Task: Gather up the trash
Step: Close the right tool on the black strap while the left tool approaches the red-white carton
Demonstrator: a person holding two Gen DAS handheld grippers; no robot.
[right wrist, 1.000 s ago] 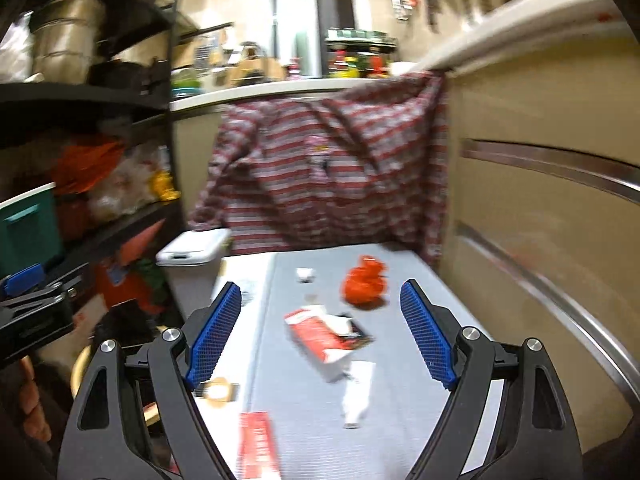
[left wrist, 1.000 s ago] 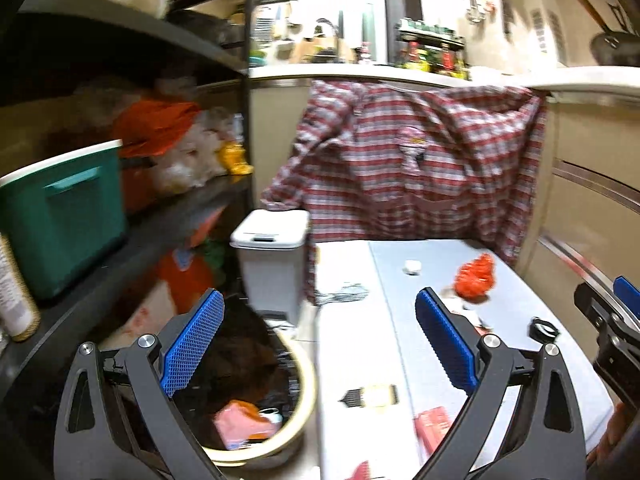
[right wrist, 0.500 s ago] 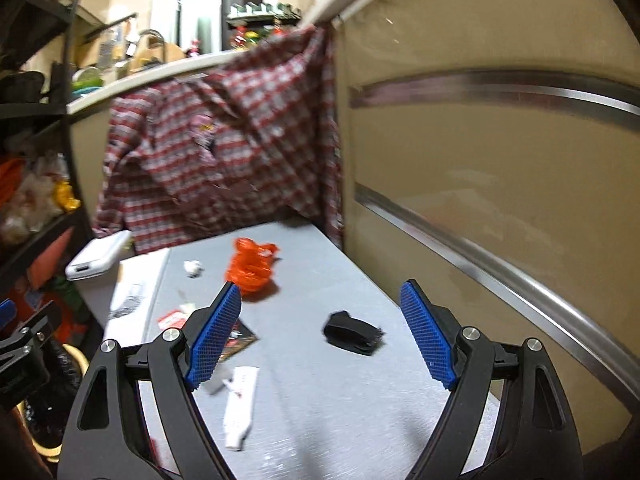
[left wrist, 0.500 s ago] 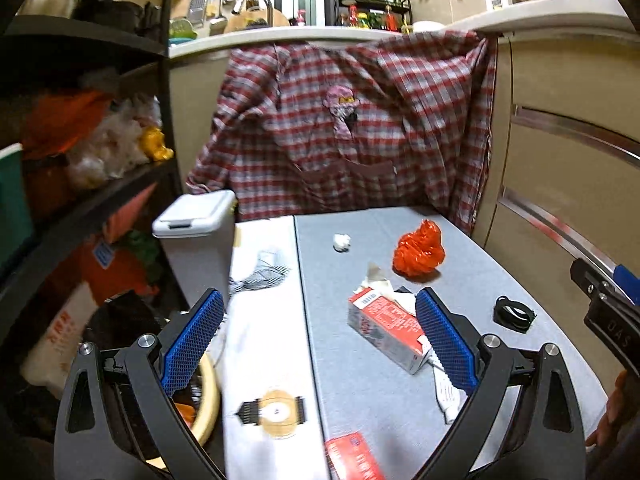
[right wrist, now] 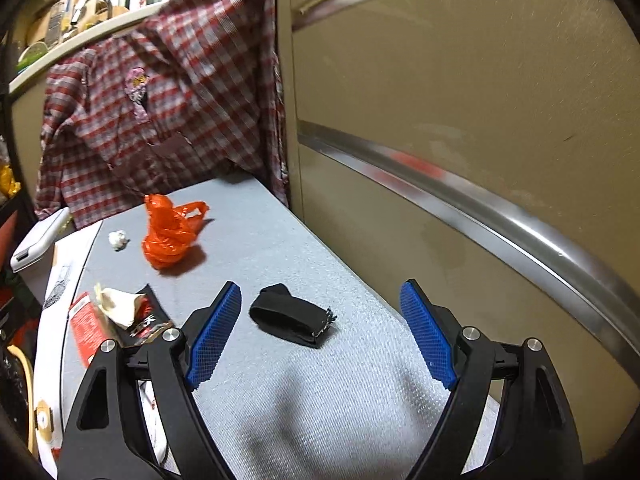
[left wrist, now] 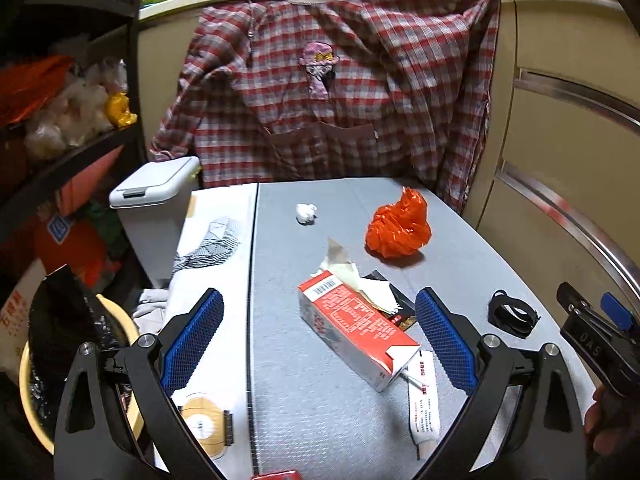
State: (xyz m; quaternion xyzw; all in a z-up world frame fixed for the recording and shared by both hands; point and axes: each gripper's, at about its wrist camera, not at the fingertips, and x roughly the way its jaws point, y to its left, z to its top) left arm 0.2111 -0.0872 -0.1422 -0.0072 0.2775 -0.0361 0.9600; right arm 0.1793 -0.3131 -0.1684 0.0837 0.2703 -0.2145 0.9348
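Trash lies on a grey table (left wrist: 320, 420). A red and white carton (left wrist: 356, 330) lies in front of my open left gripper (left wrist: 320, 340), with crumpled paper (left wrist: 348, 272) on its far end and a white tube (left wrist: 424, 396) beside it. A crumpled orange bag (left wrist: 398, 226) (right wrist: 168, 232) and a small white wad (left wrist: 306, 213) lie farther back. A black strap (right wrist: 290, 316) (left wrist: 512, 314) lies just ahead of my open, empty right gripper (right wrist: 320, 332). A yellow basin with a black bag (left wrist: 60, 344) sits at lower left.
A white lidded bin (left wrist: 156, 196) stands left of the table. A plaid shirt (left wrist: 328, 92) hangs behind it. A beige cabinet wall (right wrist: 460, 120) borders the right side. Cluttered shelves (left wrist: 60, 120) stand at left. A round tape roll (left wrist: 204, 424) lies on the white strip.
My left gripper has swung right, from over the basin to over the table and carton. My right gripper has swung right and now faces the black strap by the cabinet.
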